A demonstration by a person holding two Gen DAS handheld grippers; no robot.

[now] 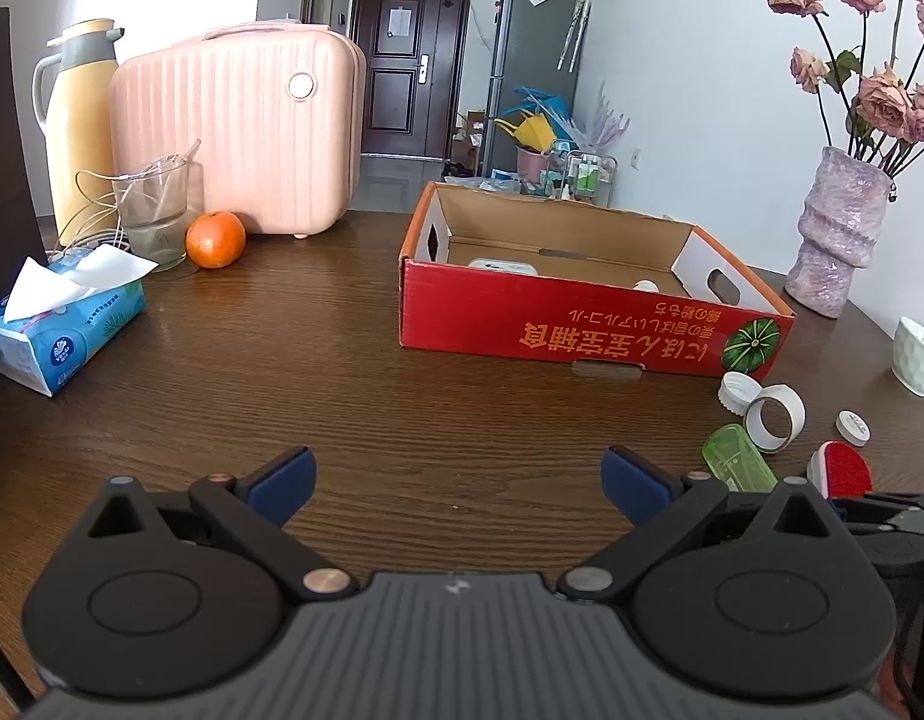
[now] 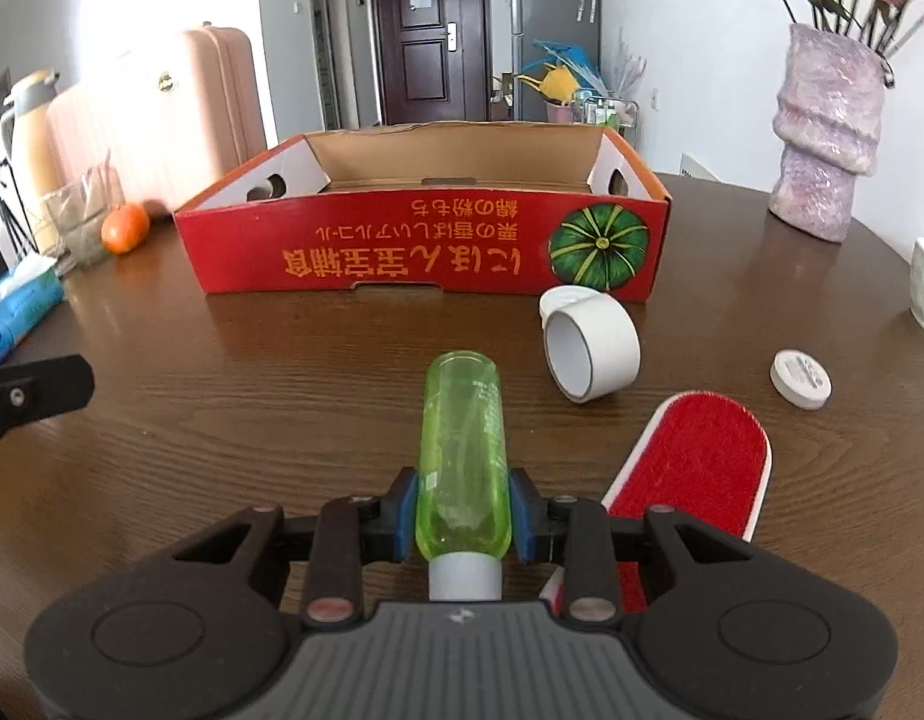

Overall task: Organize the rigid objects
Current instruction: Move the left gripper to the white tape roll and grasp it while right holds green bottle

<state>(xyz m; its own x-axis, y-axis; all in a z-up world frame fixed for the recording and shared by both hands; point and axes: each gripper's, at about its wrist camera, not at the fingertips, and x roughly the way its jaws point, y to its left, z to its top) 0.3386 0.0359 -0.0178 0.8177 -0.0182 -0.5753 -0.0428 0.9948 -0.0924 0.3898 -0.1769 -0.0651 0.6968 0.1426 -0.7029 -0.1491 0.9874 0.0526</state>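
Your right claw (image 2: pixel 460 513) is clamped on the green bottle (image 2: pixel 462 450) near its cap, low over the desk (image 2: pixel 282 390); light, stiff, slippery plastic. Left claw (image 1: pixel 459 483) gapes empty.

Bright daylight, sharp centre, fisheye-bent, dark corners.

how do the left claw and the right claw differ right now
The left claw is spread wide open with nothing between its blue pads, over bare brown wooden table. The right claw is shut on the translucent green plastic bottle, gripping it near its white cap end, the bottle pointing toward the red cardboard box. Both have black linkages and blue pads.
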